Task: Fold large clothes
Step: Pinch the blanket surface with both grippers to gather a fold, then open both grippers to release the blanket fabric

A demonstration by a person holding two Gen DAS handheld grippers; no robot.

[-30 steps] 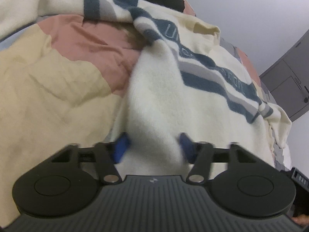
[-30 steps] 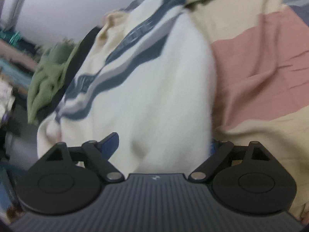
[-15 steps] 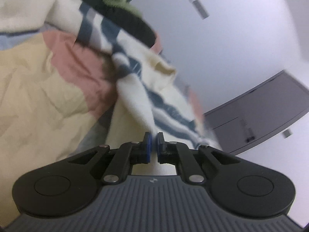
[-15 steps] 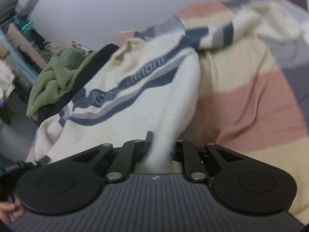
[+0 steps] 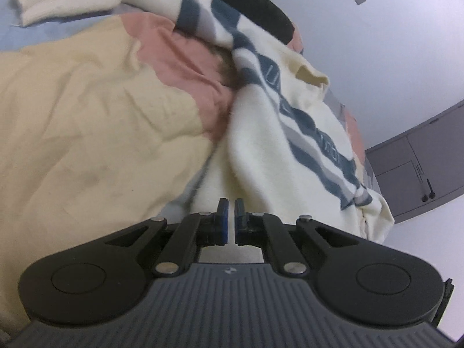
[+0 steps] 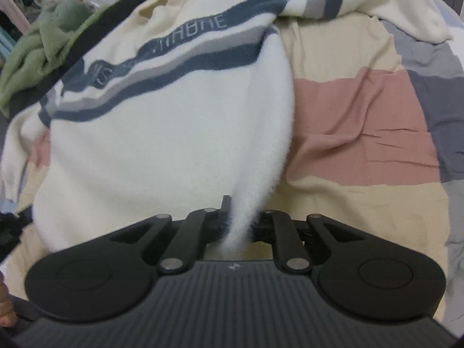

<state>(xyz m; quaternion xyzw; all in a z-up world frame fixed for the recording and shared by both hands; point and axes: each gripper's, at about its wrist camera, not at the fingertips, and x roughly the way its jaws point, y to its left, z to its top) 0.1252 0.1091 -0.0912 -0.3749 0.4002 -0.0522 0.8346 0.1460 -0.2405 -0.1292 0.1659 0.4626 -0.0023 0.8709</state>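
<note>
Grippers on both sides have clamped onto the sweater (image 6: 174, 133) within the past second, where a second ago each stood open around its lower edge. Seen from the right wrist, the right gripper (image 6: 240, 217) has its jaws drawn in tight on a twisted tail of cream knit that runs down between them from the sweater's near corner. Seen from the left wrist, the left gripper (image 5: 231, 220) has its blue pads (image 5: 222, 217) nearly together, a sliver of pale fabric showing in the slit and the sweater's (image 5: 278, 150) hem bunching just beyond the tips; it reads as a pinch on the hem, though the cloth inside is thin.

With both lower corners apparently secured, the fold itself looks ready to begin: the likely next stage is to raise the hem and carry it toward the collar.

The sweater lies on the quilt (image 6: 362, 110), a patchwork of pink, tan and grey blocks, chest side up with its navy and grey stripes running across the middle. One sleeve trails over the quilt's far side in the right view. A green garment (image 6: 43, 46) sits heaped beside the sweater's shoulder at the quilt's far edge, touching a black strip that borders the sweater there. The sweater's body stretches away from both grippers, pulled into ridges toward each grip.
</note>
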